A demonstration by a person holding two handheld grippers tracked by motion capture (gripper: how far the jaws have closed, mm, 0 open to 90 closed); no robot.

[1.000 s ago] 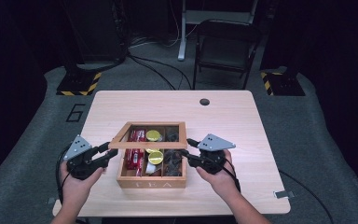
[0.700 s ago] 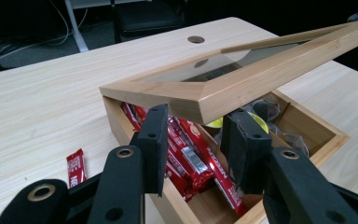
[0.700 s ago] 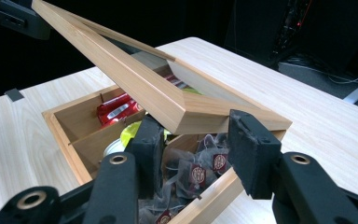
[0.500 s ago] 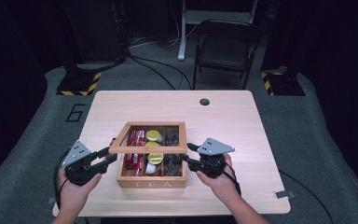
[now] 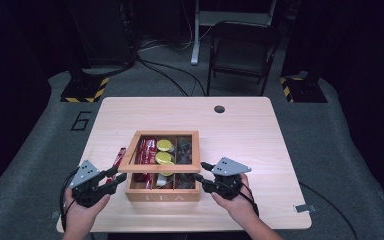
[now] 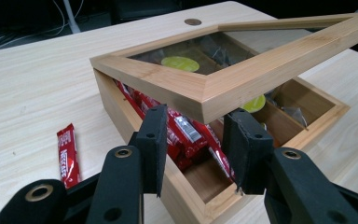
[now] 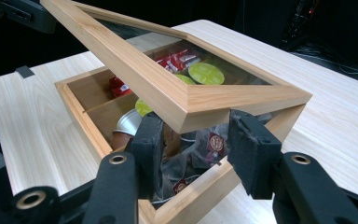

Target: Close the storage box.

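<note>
You have the glass-paned lid (image 5: 160, 151) gripped at its two near corners, left gripper (image 6: 196, 140) and right gripper (image 7: 200, 144) fingers each narrowed onto the wooden frame, holding it tilted just above the tea box (image 5: 163, 194) on the table (image 5: 250, 130). This looks like the lid-closing step; next, lower both hands evenly so the frame seats squarely on the box rim.

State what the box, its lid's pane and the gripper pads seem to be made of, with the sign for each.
Box: pale wood, smooth matt finish; grain lines and mitred corners show. Pane: clear glass or plastic, which one is unclear; the green capsules show through it with faint reflections. Pads: black, dull, probably rubber or foam; slightly rough faces.
</note>
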